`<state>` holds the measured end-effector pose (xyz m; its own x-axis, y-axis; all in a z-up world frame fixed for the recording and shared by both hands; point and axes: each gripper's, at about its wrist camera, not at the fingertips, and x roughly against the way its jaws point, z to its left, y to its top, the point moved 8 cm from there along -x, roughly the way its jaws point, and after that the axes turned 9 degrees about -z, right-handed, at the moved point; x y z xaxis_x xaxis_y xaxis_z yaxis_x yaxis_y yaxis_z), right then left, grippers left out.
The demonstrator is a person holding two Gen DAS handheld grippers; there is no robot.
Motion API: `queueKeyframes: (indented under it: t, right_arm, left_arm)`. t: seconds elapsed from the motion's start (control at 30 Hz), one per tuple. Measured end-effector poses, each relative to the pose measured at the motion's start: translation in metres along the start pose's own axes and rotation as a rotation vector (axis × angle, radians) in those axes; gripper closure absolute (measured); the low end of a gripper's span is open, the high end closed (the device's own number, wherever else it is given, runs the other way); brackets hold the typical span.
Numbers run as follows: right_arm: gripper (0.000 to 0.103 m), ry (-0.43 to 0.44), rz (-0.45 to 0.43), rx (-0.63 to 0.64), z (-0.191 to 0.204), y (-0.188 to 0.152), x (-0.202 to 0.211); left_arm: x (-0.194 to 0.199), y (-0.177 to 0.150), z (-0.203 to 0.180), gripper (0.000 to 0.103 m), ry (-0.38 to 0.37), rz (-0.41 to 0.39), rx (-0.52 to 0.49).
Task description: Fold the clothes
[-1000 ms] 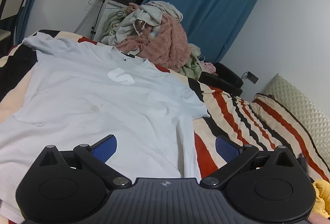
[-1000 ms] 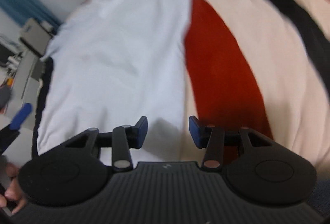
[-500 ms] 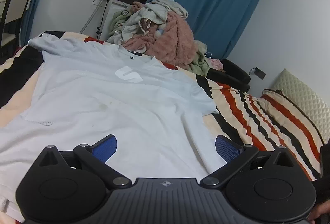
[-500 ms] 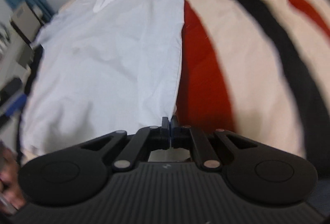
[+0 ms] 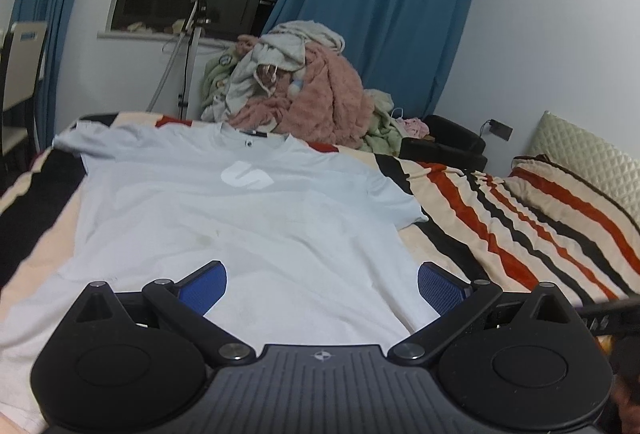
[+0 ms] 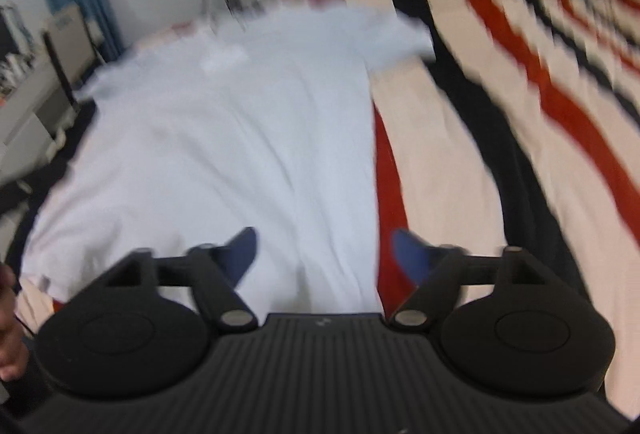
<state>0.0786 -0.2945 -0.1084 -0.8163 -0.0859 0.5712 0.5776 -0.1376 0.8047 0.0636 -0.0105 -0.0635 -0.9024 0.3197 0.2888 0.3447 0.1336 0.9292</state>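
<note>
The left tool point(image 5: 322, 288) has its blue pads spread wide apart and holds nothing; it hangs over the hem end of the shirt point(image 5: 224, 218). The right tool point(image 6: 324, 254) also stands apart and empty, above the shirt's point(image 6: 224, 138) right hem corner, though this view is blurred. The shirt lies flat and face up on the bed point(image 5: 500, 218), on a striped blanket of cream, red and black. Its long axis runs away from both tools, hem nearest them, collar at the far end. It is pale blue, short-sleeved, with a white logo on the chest, both sleeves spread out sideways, and faint creases across the body. Beyond the collar sits a pile point(image 5: 304, 90) of clothes.
</note>
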Motion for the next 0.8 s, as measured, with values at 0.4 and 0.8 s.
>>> queueKeyframes:
  t: [0.4, 0.8]
  right_arm:
    - [0.024, 0.049, -0.463, 0.022, 0.026, 0.058, 0.001]
    - [0.024, 0.029, -0.590, 0.059, 0.009, 0.029, -0.003]
  left_arm:
    - [0.016, 0.015, 0.012, 0.000, 0.105, -0.110, -0.065]
    - [0.011, 0.011, 0.001, 0.000, 0.148, -0.134, -0.119]
